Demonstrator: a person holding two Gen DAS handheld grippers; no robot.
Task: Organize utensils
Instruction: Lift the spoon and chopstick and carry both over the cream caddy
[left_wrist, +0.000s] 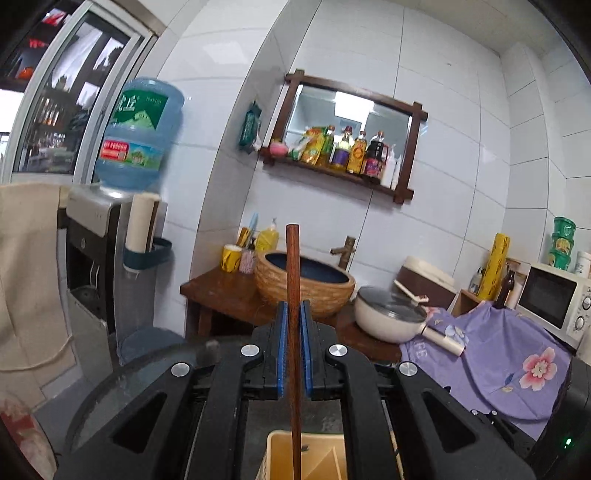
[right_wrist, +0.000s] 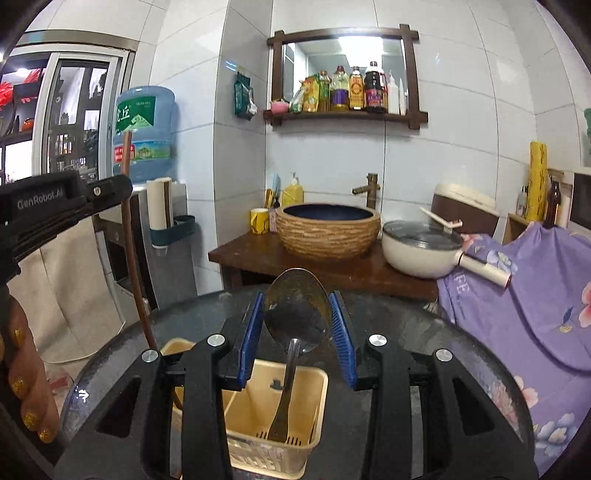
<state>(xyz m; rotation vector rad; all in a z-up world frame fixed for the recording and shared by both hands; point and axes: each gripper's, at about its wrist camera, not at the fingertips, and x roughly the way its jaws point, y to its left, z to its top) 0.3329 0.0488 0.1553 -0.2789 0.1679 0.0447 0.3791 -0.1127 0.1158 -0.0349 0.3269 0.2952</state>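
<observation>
Left gripper (left_wrist: 294, 317) pinched tight on wooden stick (left_wrist: 293, 332), likely chopstick. Stick upright, long axis vertical, lower end directly over yellow holder (right_wrist: 295, 373) on dark round table (right_wrist: 424, 321).

Right gripper (right_wrist: 297, 314) spread wide around metal spoon (right_wrist: 297, 310); pads seem clear of bowl, not gripping. Spoon stands upright in holder's right compartment, handle down.

Judgement: left one nearer next drop; straight descent puts stick in holder, which compartment unclear.

left gripper (left_wrist: 294, 314) clamps upright wooden chopstick (left_wrist: 293, 332) | tip over beige utensil holder (left_wrist: 317, 456) | dark round table (left_wrist: 122, 391) below
</observation>
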